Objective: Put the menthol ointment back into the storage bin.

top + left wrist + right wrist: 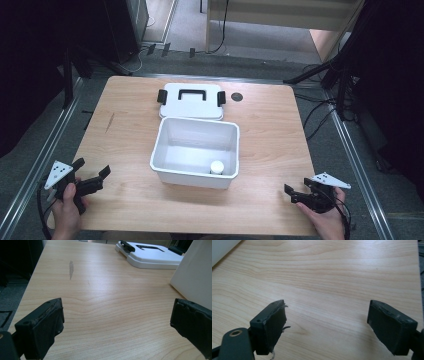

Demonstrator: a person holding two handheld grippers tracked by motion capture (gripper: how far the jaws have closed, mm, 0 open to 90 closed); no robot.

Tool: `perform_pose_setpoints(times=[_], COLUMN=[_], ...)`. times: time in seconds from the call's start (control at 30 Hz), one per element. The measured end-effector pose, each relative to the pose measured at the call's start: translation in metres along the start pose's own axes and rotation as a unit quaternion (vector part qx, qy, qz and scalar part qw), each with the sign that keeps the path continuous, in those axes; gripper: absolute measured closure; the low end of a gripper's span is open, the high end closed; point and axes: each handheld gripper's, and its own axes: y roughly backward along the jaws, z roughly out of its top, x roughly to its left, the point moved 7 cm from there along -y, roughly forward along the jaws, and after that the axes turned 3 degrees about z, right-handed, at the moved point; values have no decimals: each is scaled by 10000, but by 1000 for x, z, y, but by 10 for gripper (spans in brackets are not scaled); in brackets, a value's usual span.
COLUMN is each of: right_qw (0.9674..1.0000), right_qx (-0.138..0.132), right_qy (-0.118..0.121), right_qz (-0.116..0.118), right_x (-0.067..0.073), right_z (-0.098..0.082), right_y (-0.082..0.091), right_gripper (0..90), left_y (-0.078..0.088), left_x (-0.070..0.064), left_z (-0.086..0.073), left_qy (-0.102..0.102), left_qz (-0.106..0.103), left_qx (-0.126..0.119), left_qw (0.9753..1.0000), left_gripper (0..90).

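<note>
Jaws apart on both grippers, left gripper (92,172), right gripper (296,189), white box (195,176) between

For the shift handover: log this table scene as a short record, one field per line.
surface: wooden table
box: white open box, middle of the table
box contents: small white round container near the front right corner
lid: white lid with black handle and clips, lying flat behind the box, touching or nearly so
left gripper: jaws open, nothing between them, near the table's front left
right gripper: jaws open, nothing between them, near the front right
other: dark round spot right of the lid
</note>
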Motion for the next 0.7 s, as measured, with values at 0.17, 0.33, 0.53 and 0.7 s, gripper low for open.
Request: perform_pose_setpoints(times=[0.17,0.33,0.53,0.7], right_qw=[9998,9987,9967,9957], right_qx=[-128,-438,-738,-846], right_qy=[-138,-175,-215,-183], right_qz=[0,-189,-245,-342], right_x=[-6,-10,-11,-10], right_z=[-7,-8,-8,-8], right_y=[2,8,13,15], right_gripper=[138,97,19,19], left_y=[0,0,0,-1], left_x=[0,0,-1,-1], left_z=[0,0,0,0], left_qy=[0,-13,-15,-18], left_qz=[4,5,3,18], left_qx=[-4,11,16,15], left_qw=[10000,10000,10000,10000], left_gripper=[0,0,0,0])
